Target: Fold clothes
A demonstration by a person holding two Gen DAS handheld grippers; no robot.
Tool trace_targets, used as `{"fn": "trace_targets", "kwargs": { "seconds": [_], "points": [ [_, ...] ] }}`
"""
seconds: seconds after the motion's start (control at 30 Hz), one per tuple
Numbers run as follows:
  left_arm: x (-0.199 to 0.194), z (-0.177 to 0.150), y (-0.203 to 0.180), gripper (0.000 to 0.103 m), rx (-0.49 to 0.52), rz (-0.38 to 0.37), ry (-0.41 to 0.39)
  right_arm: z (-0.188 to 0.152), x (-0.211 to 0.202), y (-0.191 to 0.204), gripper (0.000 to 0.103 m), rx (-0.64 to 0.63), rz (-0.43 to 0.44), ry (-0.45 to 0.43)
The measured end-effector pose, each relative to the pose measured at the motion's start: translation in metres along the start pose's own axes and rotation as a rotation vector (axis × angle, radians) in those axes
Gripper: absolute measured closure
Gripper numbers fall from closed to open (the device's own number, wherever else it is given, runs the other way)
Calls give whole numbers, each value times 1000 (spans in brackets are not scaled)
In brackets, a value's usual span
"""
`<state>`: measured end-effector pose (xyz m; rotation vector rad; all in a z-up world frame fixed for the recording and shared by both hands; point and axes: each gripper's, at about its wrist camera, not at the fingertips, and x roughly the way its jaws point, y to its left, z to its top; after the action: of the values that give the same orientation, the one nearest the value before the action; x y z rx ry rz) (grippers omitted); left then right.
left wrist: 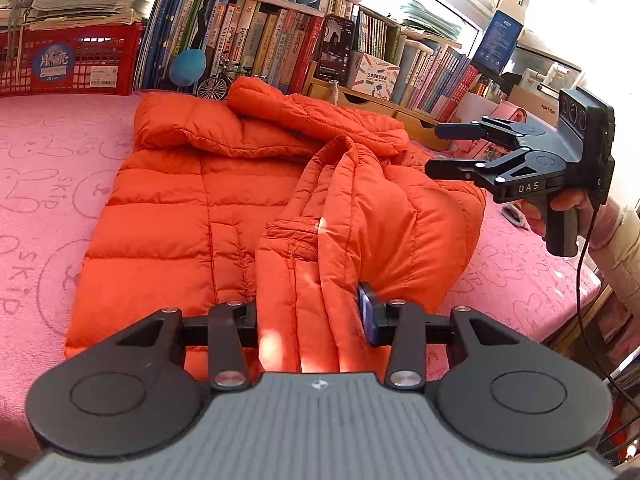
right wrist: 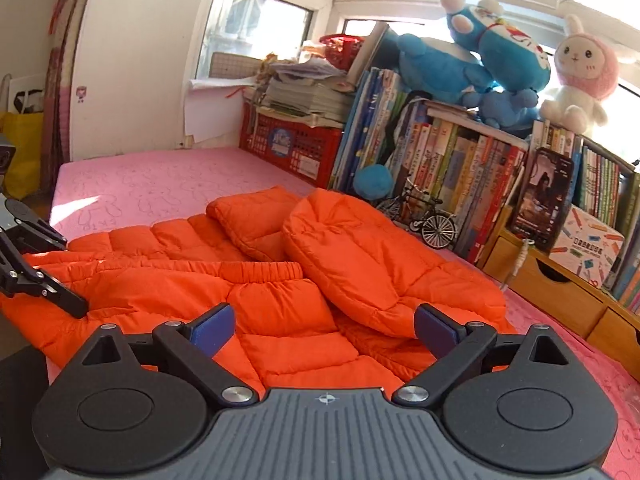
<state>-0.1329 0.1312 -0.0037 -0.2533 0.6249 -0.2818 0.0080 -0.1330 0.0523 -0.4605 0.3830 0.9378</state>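
An orange puffer jacket [left wrist: 192,200] lies spread on the pink bed cover [left wrist: 52,168], hood [left wrist: 280,108] toward the bookshelf. One sleeve [left wrist: 332,208] is folded across the body toward me. My left gripper [left wrist: 312,316] is shut on that sleeve's cuff end; the puffy fabric fills the gap and hides the left pad. In the right wrist view the left gripper [right wrist: 68,272] pinches the jacket [right wrist: 288,344] at its left edge. My right gripper [left wrist: 434,150] hovers open above the jacket's right side, held by a hand [left wrist: 560,204]. Its blue pads [right wrist: 216,328] stand wide apart over the fabric, holding nothing.
Books [left wrist: 272,40] line the bed's far side, with a red crate [left wrist: 72,60], a toy bicycle [left wrist: 218,80], a propped phone [left wrist: 336,48] and wooden drawers [right wrist: 560,292]. Plush toys [right wrist: 472,64] sit on top. Bare pink cover [right wrist: 160,184] stretches left of the jacket.
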Motion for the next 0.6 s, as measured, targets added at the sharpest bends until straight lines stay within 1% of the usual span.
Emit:
{"fn": "trace_targets", "kwargs": {
  "seconds": [0.03,0.13,0.23,0.33,0.37,0.43,0.5,0.53,0.57,0.6],
  "points": [
    [-1,-2,0,60,-3,-4,-1,3,9,4,7,-18,7,17],
    [-2,-7,1,58,-11,-18,-5,10,34,11,7,-15,61,80],
    [-4,-12,-1,57,16,-31,-5,17,60,18,7,-12,115,143],
    [-5,-16,-3,57,36,-38,-6,15,76,23,5,-51,153,174],
    [-5,-17,-2,57,31,-42,-7,15,83,24,2,-55,163,193],
    [-6,-18,0,57,19,-50,-11,15,93,22,0,-25,179,223],
    [-6,-19,2,57,3,-58,-15,12,101,13,0,76,203,256],
    [-7,-19,3,57,-1,-60,-16,11,102,9,3,127,213,276],
    [-7,-18,4,57,-5,-62,-17,10,100,7,16,165,228,279],
    [-8,-18,4,57,-9,-64,-18,9,96,7,36,186,231,270]
  ]
}}
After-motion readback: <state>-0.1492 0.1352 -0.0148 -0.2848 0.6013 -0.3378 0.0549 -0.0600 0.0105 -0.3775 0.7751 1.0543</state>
